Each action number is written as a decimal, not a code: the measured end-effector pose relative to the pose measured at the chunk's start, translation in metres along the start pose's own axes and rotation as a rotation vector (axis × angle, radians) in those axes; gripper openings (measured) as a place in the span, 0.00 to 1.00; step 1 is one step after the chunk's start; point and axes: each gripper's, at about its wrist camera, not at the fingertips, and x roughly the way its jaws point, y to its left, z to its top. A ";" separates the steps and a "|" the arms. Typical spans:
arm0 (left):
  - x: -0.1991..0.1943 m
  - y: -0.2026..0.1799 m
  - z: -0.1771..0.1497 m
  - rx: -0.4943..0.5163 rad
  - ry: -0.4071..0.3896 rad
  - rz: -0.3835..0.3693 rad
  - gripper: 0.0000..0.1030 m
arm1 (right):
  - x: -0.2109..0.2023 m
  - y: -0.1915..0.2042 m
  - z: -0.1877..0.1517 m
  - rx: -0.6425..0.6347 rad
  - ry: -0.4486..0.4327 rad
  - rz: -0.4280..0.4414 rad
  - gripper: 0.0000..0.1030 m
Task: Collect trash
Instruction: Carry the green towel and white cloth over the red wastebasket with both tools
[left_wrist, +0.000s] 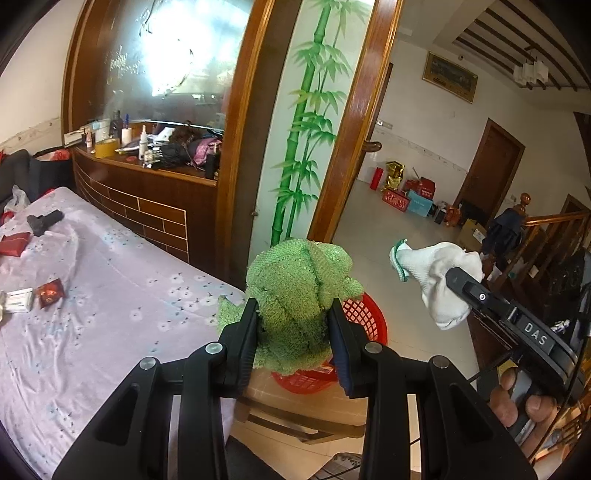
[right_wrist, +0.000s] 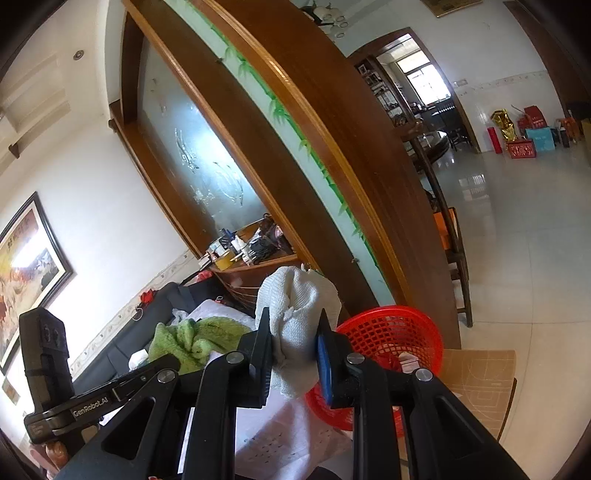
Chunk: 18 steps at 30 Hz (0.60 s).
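Observation:
My left gripper is shut on a crumpled green towel and holds it in the air just above a red mesh basket. My right gripper is shut on a crumpled white cloth, held up to the left of the same red basket. The white cloth and the right gripper also show at the right of the left wrist view. The green towel shows at lower left of the right wrist view. The basket holds some small items.
The basket stands on a low wooden stool beside a bed with a lilac flowered sheet. Small red packets and a dark object lie on the bed. A wooden partition with painted bamboo stands behind. Tiled floor lies to the right.

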 end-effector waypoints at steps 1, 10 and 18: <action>0.004 -0.001 0.001 -0.003 0.008 -0.005 0.34 | 0.001 -0.002 0.000 0.004 -0.001 -0.005 0.21; 0.062 -0.008 0.001 -0.028 0.105 -0.043 0.34 | 0.011 -0.022 0.002 0.022 0.007 -0.059 0.21; 0.100 -0.011 -0.004 -0.033 0.159 -0.039 0.34 | 0.030 -0.041 -0.005 0.059 0.054 -0.093 0.21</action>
